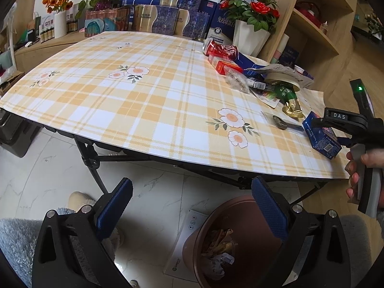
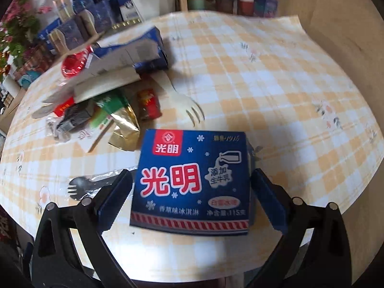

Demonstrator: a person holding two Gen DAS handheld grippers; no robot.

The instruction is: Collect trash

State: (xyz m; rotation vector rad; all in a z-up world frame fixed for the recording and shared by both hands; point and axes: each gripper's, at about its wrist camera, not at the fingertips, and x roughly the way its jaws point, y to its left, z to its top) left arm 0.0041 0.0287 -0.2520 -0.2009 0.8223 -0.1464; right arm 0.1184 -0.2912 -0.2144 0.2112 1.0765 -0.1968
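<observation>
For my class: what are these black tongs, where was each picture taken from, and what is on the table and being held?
A person holds hand-operated tongs in each hand; each carries a camera looking along its fingers. The left tongs are open and empty, hanging over a brown bin on the floor by the checked table. The right tongs straddle a blue carton at the table edge; whether they grip it is unclear. Behind lies a trash pile: a red can, wrappers and a wooden fork.

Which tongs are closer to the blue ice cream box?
Right. The right tongs have the blue ice cream box between their fingers; the left tongs hang off the table, above the brown bin.
</observation>
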